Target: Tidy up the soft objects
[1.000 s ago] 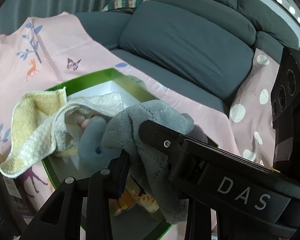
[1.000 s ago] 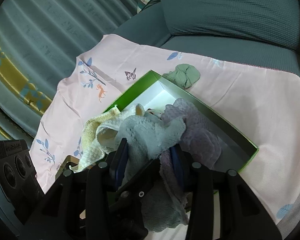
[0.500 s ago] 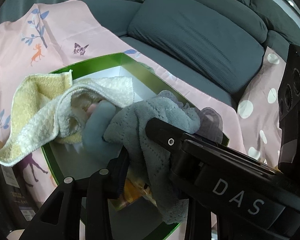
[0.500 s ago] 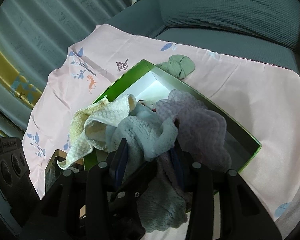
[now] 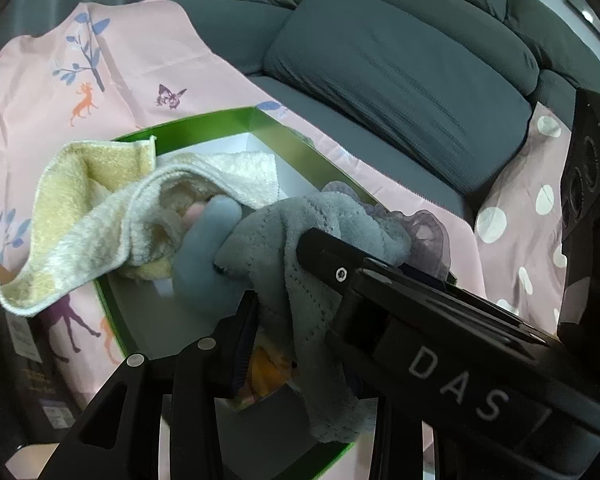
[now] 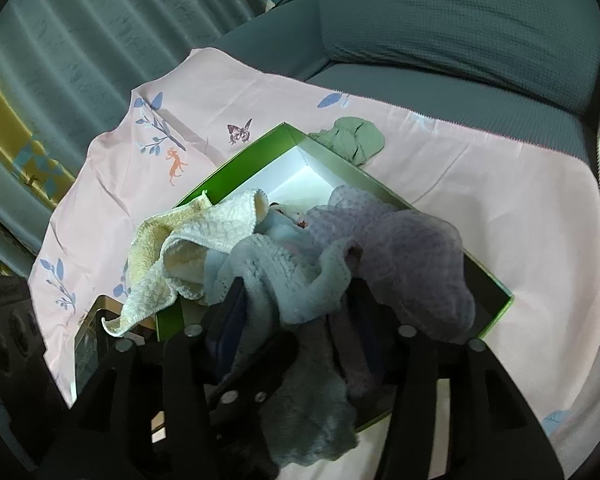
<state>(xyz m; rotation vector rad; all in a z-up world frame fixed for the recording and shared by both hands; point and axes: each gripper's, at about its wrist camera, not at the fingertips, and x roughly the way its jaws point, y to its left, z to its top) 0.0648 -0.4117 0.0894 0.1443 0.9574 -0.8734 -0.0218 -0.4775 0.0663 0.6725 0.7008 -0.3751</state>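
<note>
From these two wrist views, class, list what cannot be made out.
- Left wrist: the left tongs' right finger, hidden by the grey cloth and right tongs.
- Right wrist: whether the right tongs still pinch cloth; folds cover the pads.
- Both: the green box floor, buried under the yellow towel.

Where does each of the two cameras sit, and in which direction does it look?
Left wrist view: on the left tongs, looking forward and down into the green box on the pink sheet; its black fingers grip the grey cloth, and the right tongs' finger crosses in from the right.
Right wrist view: on the right tongs, looking down at the same box; its two fingers show, jaws just opening, grey cloth between them.
Both share the box, yellow towel, grey cloth, sheet and sofa.
</note>
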